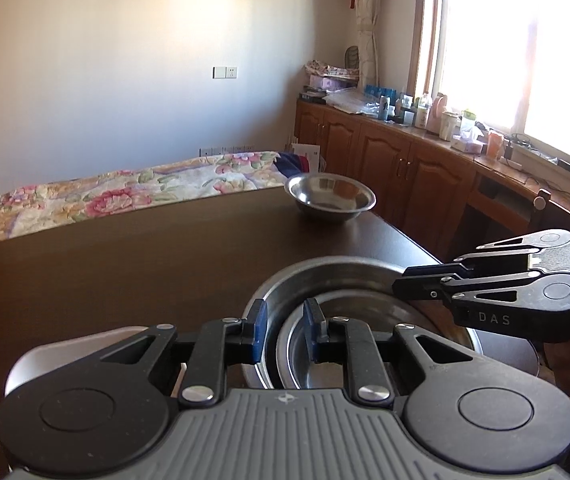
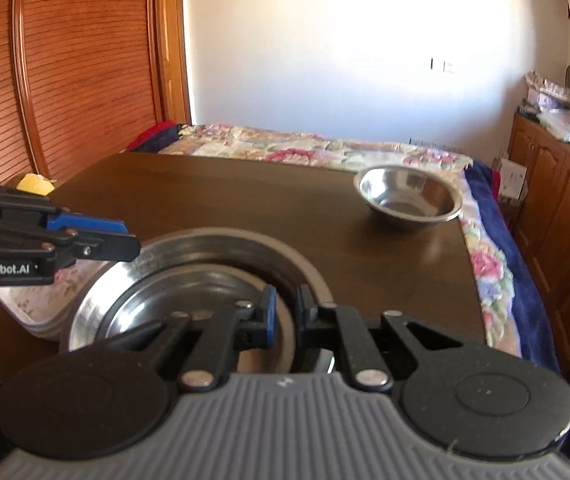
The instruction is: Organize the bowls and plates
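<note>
Bowls (image 1: 349,320) nested under your left gripper (image 1: 285,330), jaws apart astride rims, right gripper (image 2: 285,312) likewise, spare bowl (image 1: 331,197) at 1 o'clock.

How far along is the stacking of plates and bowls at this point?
Partly done: a smaller steel bowl already sits nested in the large steel bowl. In hand: both grippers, left and right, straddle that stack's rim. Left: the lone steel bowl at the table's far corner.
</note>
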Demonstrator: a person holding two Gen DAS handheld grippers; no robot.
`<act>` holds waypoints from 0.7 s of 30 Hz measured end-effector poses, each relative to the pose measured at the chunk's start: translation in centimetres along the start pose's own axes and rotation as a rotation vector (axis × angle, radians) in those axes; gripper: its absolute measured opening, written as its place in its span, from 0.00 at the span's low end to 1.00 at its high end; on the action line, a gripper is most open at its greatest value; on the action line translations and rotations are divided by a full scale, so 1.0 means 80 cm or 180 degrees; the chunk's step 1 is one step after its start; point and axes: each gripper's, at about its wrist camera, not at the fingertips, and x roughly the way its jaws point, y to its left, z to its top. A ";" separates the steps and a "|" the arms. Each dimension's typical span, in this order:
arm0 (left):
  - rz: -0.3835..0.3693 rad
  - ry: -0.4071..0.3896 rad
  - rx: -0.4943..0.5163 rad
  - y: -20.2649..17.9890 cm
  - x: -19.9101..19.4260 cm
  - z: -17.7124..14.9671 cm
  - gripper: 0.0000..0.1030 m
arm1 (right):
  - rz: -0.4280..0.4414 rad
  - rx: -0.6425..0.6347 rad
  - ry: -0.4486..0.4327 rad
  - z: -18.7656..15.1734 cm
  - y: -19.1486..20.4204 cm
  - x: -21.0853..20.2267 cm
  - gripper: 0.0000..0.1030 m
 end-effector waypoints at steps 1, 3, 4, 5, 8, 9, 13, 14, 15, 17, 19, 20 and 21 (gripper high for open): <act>-0.0003 -0.0003 0.0001 -0.001 0.001 0.002 0.21 | -0.0001 -0.0004 -0.0029 0.002 -0.002 -0.002 0.11; -0.0003 -0.0003 0.0016 -0.002 0.006 0.007 0.21 | -0.0006 0.0014 -0.0084 0.008 -0.009 -0.004 0.11; 0.0003 -0.0002 0.0035 -0.002 0.009 0.011 0.21 | -0.0014 0.0023 -0.0115 0.010 -0.013 -0.005 0.11; 0.0007 -0.0002 0.0053 -0.003 0.012 0.014 0.21 | -0.0024 0.0034 -0.0143 0.013 -0.018 -0.005 0.11; 0.0009 0.0001 0.0090 -0.006 0.020 0.024 0.21 | -0.0073 0.0070 -0.0227 0.021 -0.034 -0.006 0.11; 0.0011 0.0001 0.0103 -0.007 0.024 0.029 0.21 | -0.0093 0.0083 -0.0255 0.024 -0.041 -0.005 0.11; 0.0012 0.0015 0.0138 -0.010 0.039 0.045 0.21 | -0.0155 0.0150 -0.0345 0.031 -0.063 0.001 0.11; 0.0010 0.0019 0.0147 -0.010 0.043 0.049 0.21 | -0.0174 0.0164 -0.0369 0.033 -0.070 0.003 0.11; 0.0008 0.0023 0.0160 -0.010 0.047 0.054 0.21 | -0.0193 0.0175 -0.0388 0.033 -0.075 0.005 0.11; 0.0011 0.0034 0.0187 -0.011 0.056 0.062 0.21 | -0.0231 0.0205 -0.0416 0.033 -0.086 0.010 0.12; 0.0007 0.0043 0.0219 -0.013 0.065 0.070 0.21 | -0.0263 0.0244 -0.0440 0.032 -0.097 0.017 0.17; 0.0007 0.0051 0.0234 -0.013 0.070 0.073 0.21 | -0.0273 0.0259 -0.0443 0.032 -0.102 0.021 0.22; 0.0008 0.0062 0.0252 -0.013 0.075 0.077 0.22 | -0.0285 0.0274 -0.0445 0.032 -0.107 0.025 0.26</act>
